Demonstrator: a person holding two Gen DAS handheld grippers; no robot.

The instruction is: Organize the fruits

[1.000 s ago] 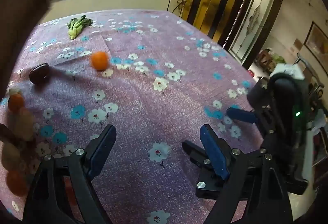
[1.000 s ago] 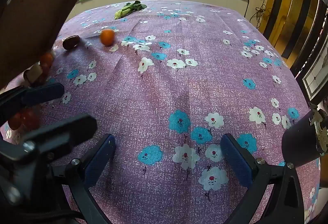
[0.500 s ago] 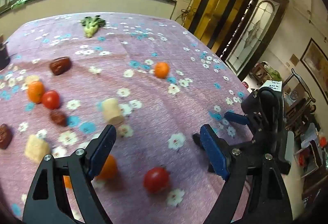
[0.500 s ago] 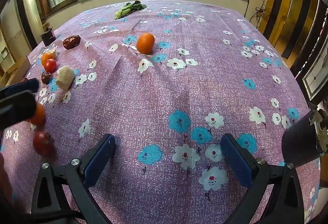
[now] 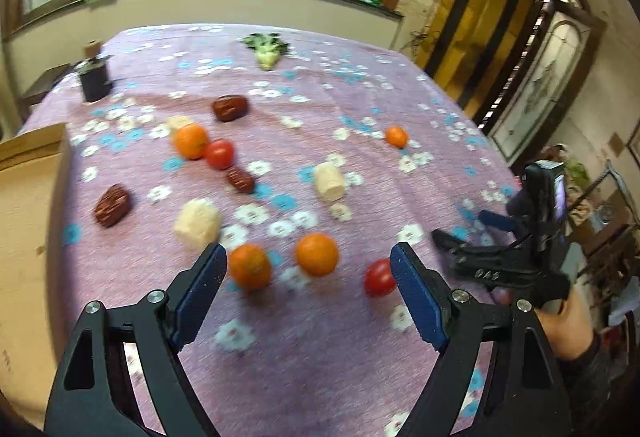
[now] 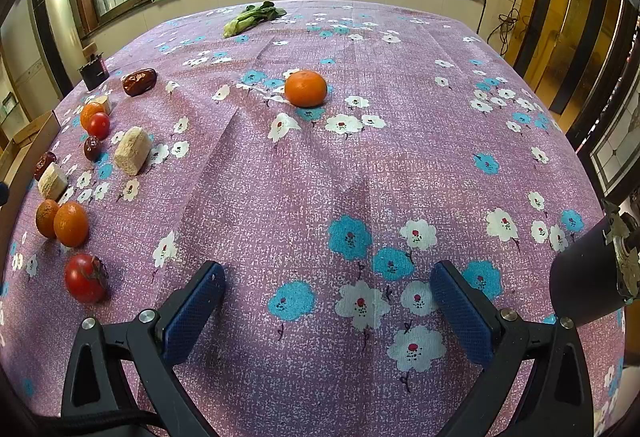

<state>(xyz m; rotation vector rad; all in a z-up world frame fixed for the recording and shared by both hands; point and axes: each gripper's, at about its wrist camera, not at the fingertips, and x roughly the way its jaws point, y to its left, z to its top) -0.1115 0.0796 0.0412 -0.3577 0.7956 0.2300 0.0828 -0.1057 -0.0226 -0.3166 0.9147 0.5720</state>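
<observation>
The fruits lie loose on the purple flowered cloth [image 6: 400,165], nothing sorted yet, so I judge the task is at its very start.

Left gripper [image 5: 308,277]: jaws wide, nothing between the pads. Just ahead of it, between the two fingers, sit an orange [image 5: 250,266] close to the left finger and a second orange [image 5: 317,254] more to the middle. A red tomato [image 5: 379,278] is touching or almost touching the inner side of the right finger; I cannot tell which, the view is blurred. Further ahead and to the left: pale cylinder pieces [image 5: 198,223], dark red dates [image 5: 113,205], another orange-and-tomato pair [image 5: 192,141]. A cardboard box [image 5: 28,229] stands at the far left of this gripper, prob. the place for the fruits.

Right gripper [image 6: 326,301]: also wide, empty, only cloth between the fingers. A lone orange [image 6: 305,88] lies well ahead of it, slightly left of centre. The other fruits are all far to its left side.

Key relation: the near oranges are round, no long axis, so wrist angle does not matter. The left gripper is clearly nearer to them, they are already straight in front of its opening. Next move, in my view: push fwd and down over the middle orange, then close. Risk: the neighbour orange and tomato are close, a finger may knock them and they roll.
</observation>
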